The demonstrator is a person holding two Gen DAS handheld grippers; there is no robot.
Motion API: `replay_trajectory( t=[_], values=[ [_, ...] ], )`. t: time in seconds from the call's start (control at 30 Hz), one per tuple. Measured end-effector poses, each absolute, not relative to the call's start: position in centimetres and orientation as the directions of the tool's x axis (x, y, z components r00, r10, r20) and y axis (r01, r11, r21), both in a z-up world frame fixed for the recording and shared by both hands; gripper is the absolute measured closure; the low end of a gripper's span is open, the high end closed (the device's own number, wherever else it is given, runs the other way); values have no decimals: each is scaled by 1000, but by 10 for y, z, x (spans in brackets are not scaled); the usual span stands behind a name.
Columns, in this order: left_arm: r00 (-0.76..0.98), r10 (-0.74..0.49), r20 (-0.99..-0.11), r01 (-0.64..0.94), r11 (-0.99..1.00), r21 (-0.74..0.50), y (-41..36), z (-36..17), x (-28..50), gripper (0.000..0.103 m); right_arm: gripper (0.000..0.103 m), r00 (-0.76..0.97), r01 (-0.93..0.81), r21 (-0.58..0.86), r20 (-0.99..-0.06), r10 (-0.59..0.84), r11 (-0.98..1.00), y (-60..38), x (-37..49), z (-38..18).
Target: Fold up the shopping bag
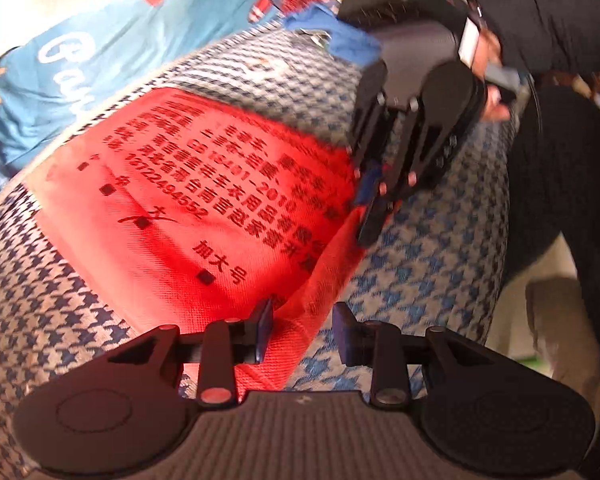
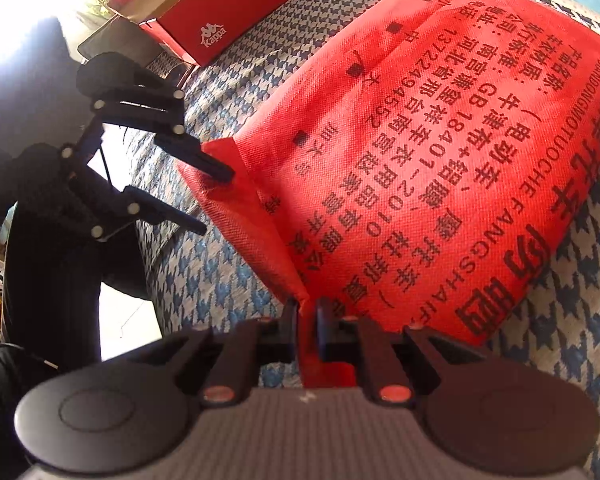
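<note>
A red non-woven shopping bag [image 1: 204, 184] with black print lies flat on a blue-and-white houndstooth cover [image 1: 420, 264]. In the left wrist view my left gripper [image 1: 303, 328] is open, with the bag's near folded corner running down between its pads and lying against the left one. The right wrist view shows the same left gripper [image 2: 216, 200] with its jaws apart, its upper fingertip [image 2: 220, 170] at the bag's raised corner. My right gripper [image 2: 308, 312] is shut on the red bag's [image 2: 420, 160] near edge. It appears again as the right gripper [image 1: 374, 216] at the bag's right edge.
A red Kappa box [image 2: 220, 12] lies on the cover beyond the bag. A blue cloth with white lettering [image 1: 60, 60] lies past the bag's far side. A person's dark sleeve [image 1: 548, 20] and dark trouser leg [image 2: 52, 280] are beside the cover's edge.
</note>
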State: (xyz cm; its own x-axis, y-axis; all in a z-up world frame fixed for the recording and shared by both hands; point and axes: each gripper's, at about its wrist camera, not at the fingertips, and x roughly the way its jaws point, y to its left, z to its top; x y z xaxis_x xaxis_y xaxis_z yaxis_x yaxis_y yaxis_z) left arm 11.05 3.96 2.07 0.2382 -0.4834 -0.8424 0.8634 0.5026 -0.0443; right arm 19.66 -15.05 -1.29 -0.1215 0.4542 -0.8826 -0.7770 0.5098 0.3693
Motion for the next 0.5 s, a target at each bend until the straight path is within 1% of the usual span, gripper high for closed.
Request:
replay_trajectory(
  t=[0.07, 0.17, 0.2, 0.27, 0.33, 0.43, 0.5],
  values=[
    [216, -473, -854, 874, 483, -47, 38, 16, 112, 72, 94, -127, -774, 376, -880, 458, 509, -151, 197, -13],
    [185, -467, -865, 860, 503, -88, 39, 9, 118, 72, 93, -127, -781, 372, -881, 455, 501, -151, 198, -12],
    [175, -473, -863, 840, 529, -120, 40, 7, 123, 72, 93, -122, -787, 364, -883, 453, 498, -151, 197, -11],
    [153, -505, -849, 752, 617, -231, 47, 0, 140, 72, 93, -101, -799, 341, -888, 449, 495, -150, 194, -8],
    [138, -553, -821, 670, 663, -334, 58, -7, 152, 72, 93, -66, -812, 309, -892, 448, 496, -150, 188, -6],
    [132, -609, -782, 589, 683, -432, 71, -15, 159, 73, 88, 9, -826, 250, -890, 455, 504, -152, 175, -1],
    [129, -626, -769, 558, 687, -465, 75, -17, 162, 73, 87, 53, -831, 216, -887, 459, 513, -153, 167, 2]
  ],
)
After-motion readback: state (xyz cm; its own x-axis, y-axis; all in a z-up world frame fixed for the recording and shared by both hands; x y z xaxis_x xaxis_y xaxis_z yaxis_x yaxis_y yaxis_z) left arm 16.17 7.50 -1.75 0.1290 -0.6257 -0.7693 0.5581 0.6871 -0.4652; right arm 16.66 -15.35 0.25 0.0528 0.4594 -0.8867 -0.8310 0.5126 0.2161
